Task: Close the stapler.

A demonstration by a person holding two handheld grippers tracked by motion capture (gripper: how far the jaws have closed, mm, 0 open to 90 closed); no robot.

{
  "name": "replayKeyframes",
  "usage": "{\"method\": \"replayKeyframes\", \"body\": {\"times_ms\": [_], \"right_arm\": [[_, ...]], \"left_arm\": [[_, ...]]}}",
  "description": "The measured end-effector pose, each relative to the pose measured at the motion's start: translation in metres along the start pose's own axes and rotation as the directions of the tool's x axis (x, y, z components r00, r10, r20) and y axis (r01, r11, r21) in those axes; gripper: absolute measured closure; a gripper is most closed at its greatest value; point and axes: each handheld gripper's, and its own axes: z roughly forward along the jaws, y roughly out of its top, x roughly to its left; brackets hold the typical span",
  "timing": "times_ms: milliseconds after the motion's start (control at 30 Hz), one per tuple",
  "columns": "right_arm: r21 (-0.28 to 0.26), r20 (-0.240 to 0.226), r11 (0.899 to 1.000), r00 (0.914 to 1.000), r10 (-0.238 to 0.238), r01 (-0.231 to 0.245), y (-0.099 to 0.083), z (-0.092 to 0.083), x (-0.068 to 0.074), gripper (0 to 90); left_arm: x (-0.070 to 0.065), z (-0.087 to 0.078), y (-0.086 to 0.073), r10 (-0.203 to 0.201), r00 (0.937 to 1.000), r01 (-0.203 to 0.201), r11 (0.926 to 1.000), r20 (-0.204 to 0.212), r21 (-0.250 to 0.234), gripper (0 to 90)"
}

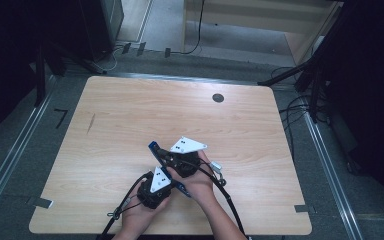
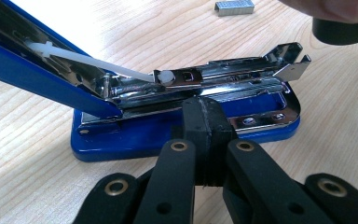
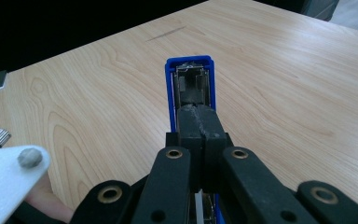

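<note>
Pale wooden tabletop (image 1: 130, 115) is sitting in a dim room, with grey floor and trailing cables showing around it and a small round dark port (image 1: 218, 98) lying near its far edge.

From the high view, two hands are reaching in over the near edge, close together. The left gripper (image 1: 161, 176) is lying nearer that edge, and the right gripper (image 1: 172, 156) is sitting just beyond it, each topped by a grey three-cornered plate. A blue stapler (image 1: 155, 148) is showing between them, a little toward the near edge from the table's middle, its opened top arm pointing toward the far left corner.

From the left gripper view, the black jaws of the left gripper (image 2: 208, 122) are pressing flat together, holding nothing, their tips resting right against the long side of the stapler (image 2: 186, 126). The stapler's blue base is lying flat on the wood while its top arm is swinging up to the left, exposing the chrome staple channel and a white plastic pusher rod (image 2: 93, 59). A small strip of staples (image 2: 234, 7) is lying on the table beyond it.

From the right gripper view, the right gripper (image 3: 199, 122) is also showing its jaws fully closed with nothing between them, lined up along the open stapler arm (image 3: 190, 74), whose chrome-lined blue end is pointing away across the wood.
</note>
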Motion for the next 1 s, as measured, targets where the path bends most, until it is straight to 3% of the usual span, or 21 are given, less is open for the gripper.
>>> {"method": "replayKeyframes", "body": {"times_ms": [667, 1000], "right_arm": [[0.097, 0.001, 0.995, 1.0, 0.005, -0.005, -0.002, 0.023, -0.002, 90.0], [0.182, 0.007, 0.983, 1.0, 0.002, -0.003, -0.003, 0.037, -0.004, 90.0]], "left_arm": [[0.0, 0.0, 0.0, 0.003, 1.0, -0.003, 1.0, -0.001, 0.0, 90.0], [0.0, 0.0, 0.0, 0.002, 1.0, -0.002, 1.0, 0.001, 0.0, 90.0]]}}
